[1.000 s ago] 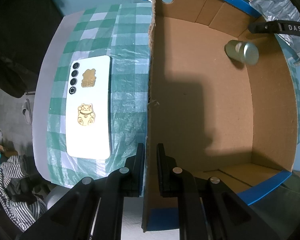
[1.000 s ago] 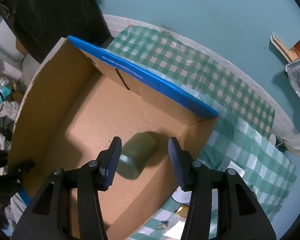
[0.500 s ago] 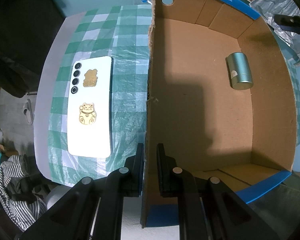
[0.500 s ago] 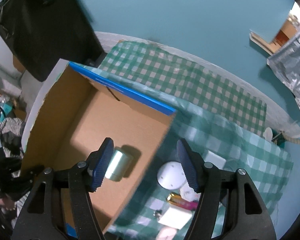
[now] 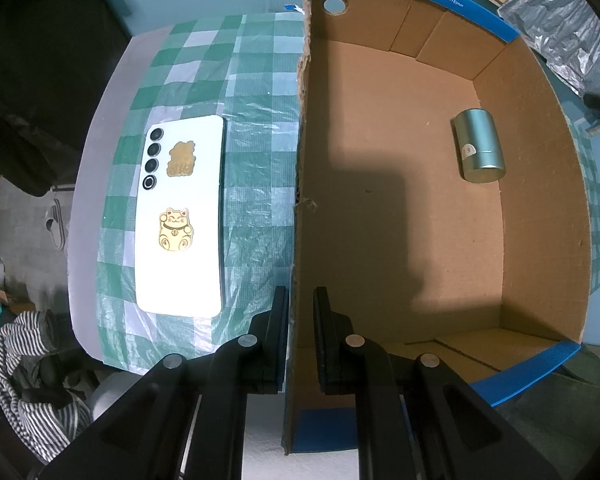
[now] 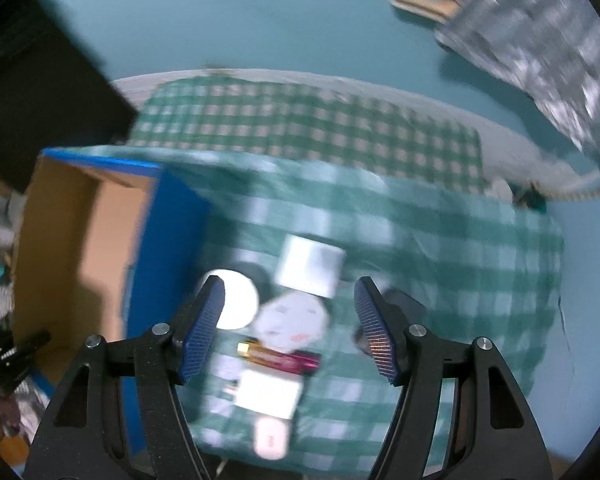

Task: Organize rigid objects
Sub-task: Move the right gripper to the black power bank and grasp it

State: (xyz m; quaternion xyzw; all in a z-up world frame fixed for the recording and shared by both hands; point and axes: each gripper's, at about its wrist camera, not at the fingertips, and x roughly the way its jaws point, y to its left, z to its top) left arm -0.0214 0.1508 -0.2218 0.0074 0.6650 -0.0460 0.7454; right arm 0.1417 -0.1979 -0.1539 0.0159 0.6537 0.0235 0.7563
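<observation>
We are pinching the cardboard box wall with our left gripper, one green canister lying inside at its right, while our empty, wide-open right gripper is hovering over the small items left on the checkered cloth.

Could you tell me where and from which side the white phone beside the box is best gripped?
The white phone lies flat, camera side up, on the checked cloth left of the cardboard box. I would come from above and close across its narrow width at mid-length, one finger on each long edge; its thinness probably demands fingertips almost touching the cloth.
</observation>
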